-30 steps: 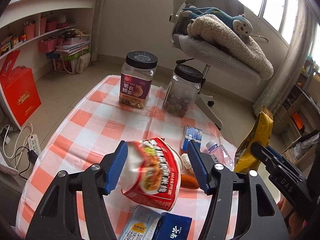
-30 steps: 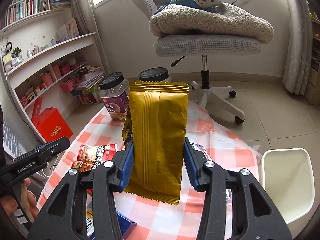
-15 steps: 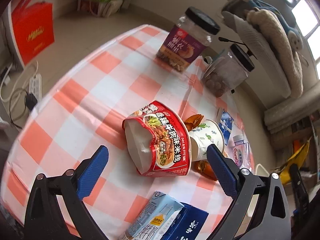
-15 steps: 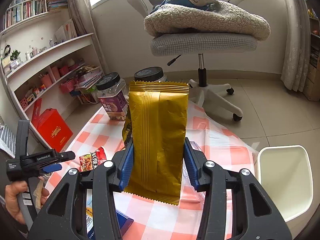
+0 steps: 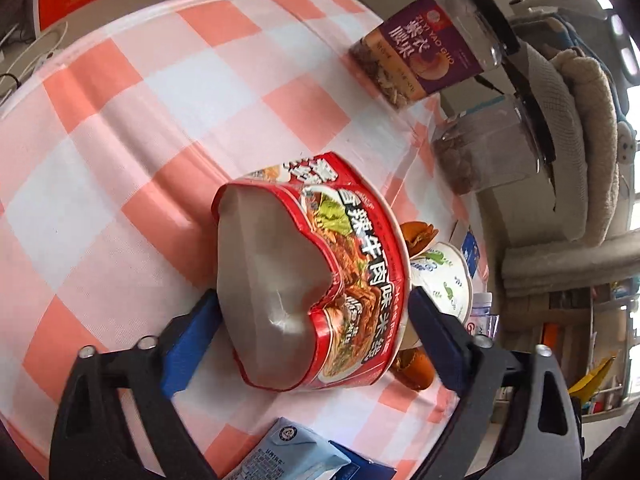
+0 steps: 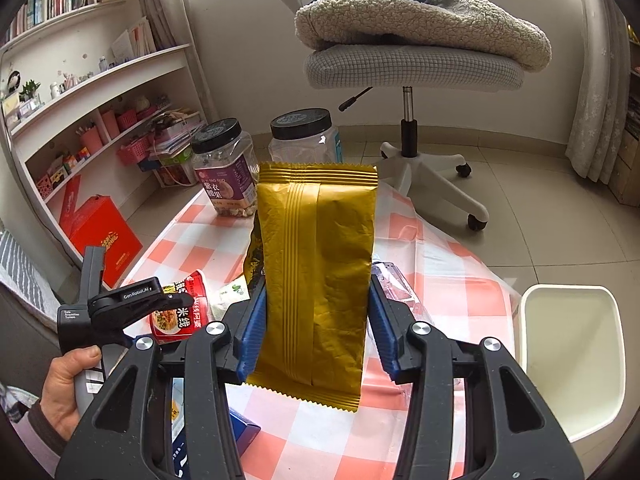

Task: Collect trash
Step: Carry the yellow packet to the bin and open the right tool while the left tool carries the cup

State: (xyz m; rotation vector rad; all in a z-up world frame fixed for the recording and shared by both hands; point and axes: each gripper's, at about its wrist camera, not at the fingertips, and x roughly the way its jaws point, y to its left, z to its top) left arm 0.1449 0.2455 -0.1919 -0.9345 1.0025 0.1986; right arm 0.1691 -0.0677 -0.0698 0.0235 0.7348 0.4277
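From your left wrist camera, your left hand-held gripper [image 5: 312,334] straddles the crushed red instant noodle bowl [image 5: 316,280], which lies on its side on the orange-and-white checked desk [image 5: 132,120]; the jaws are closing with the bowl between the blue pads, the left pad right at the bowl's pale base and the right pad at its rim, though you cannot tell whether they press yet. Just behind the bowl lies a white paper cup [image 5: 442,276] with green print, and at the desk's far edge stand a purple-labelled nut jar [image 5: 424,52] and a clear jar [image 5: 484,152]. A blue-and-white carton [image 5: 292,456] lies at the near edge. From your right wrist camera, your right hand-held gripper [image 6: 316,320] is clamped on a gold foil snack bag [image 6: 320,272], held upright above the desk with both pads pressed on its sides. Lower left, your left hand [image 6: 66,384] grips the other tool's handle over the red bowl. A white bin [image 6: 572,360] sits just off the desk's right side.
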